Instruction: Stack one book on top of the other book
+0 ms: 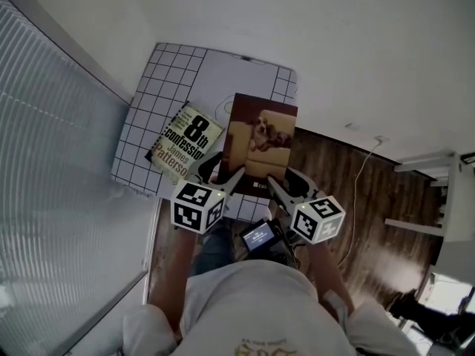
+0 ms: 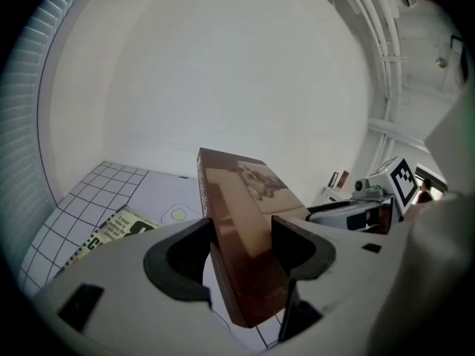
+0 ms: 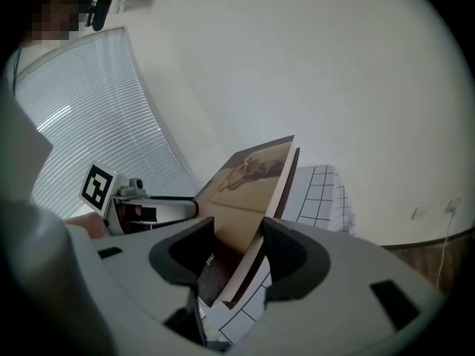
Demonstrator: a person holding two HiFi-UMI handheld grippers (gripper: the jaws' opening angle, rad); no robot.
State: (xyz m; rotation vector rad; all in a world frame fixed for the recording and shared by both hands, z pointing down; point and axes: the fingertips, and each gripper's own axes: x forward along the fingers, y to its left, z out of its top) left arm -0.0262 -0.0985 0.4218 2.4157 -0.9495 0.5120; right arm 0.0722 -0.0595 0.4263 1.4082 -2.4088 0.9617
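Together, left gripper [image 1: 223,172], right gripper [image 1: 277,183] clamped on brown book [image 1: 261,136], near edge

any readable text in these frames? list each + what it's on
"8th confession": cover of the pale book lying on the grid mat.
"James Patterson": same cover, end partly hidden.
Too small or blurred: that cover's fine print, the white label on the brown book, the small screen, the shirt print.
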